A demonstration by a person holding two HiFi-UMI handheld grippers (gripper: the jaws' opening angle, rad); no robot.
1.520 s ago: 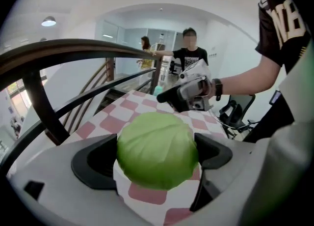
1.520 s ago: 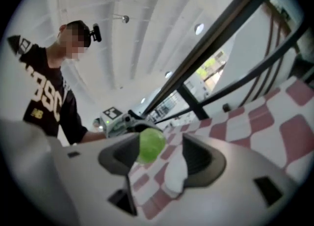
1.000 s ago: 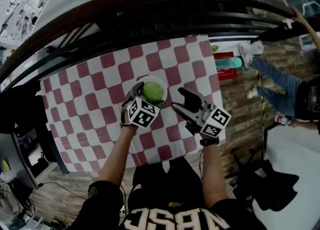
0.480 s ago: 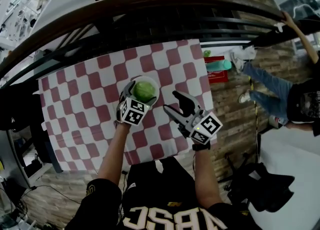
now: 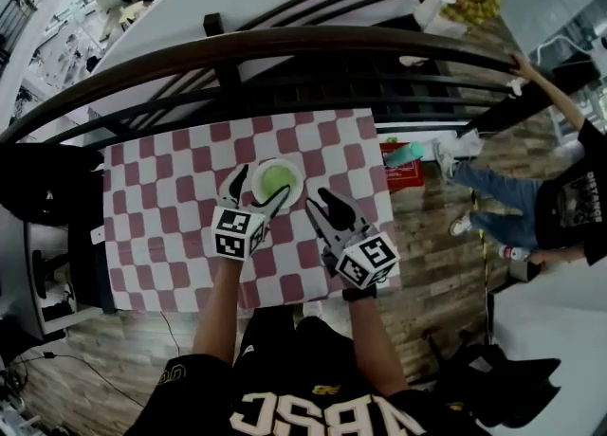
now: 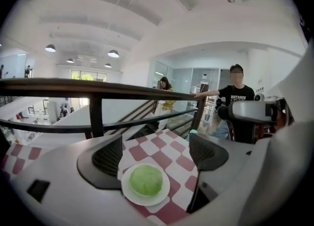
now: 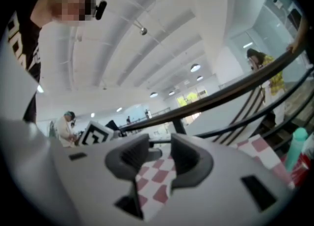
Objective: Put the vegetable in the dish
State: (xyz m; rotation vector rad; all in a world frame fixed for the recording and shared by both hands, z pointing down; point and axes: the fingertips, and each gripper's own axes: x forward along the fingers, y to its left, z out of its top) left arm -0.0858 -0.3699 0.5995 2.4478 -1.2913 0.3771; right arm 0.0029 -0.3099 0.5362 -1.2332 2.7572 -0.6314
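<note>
Green and round, the vegetable (image 5: 276, 179) sits in the middle of a white dish (image 5: 297, 171) on the red-and-white checked desk (image 5: 161, 197), slightly toward the far side of the cloth. It looks like a small cabbage or lettuce head, and being a ball it has no long axis to line up with.

My left gripper (image 5: 264, 181) is the nearer one. Its two fingers (image 5: 237, 181) straddle the dish from the near side, one to the left of it and one to the right. In the left gripper view the vegetable (image 6: 145, 180) lies low between the fingers (image 6: 105, 158), closer to the left-hand one, with checked cloth visible on both sides. The fingers are released and closing a little, and neither pad touches the vegetable or, as far as I can tell, the rim of the dish (image 6: 166, 189).

My right gripper (image 5: 315, 199) hangs just to the right of the dish, apart from it, pointing toward the far left. Its fingers (image 7: 189, 158) are closing on nothing; only cloth shows through the gap.

I judge the vegetable already placed. What matters next is that the dish sits inside my left fingers' span, so that gripper should draw back toward me or lift without catching the rim
</note>
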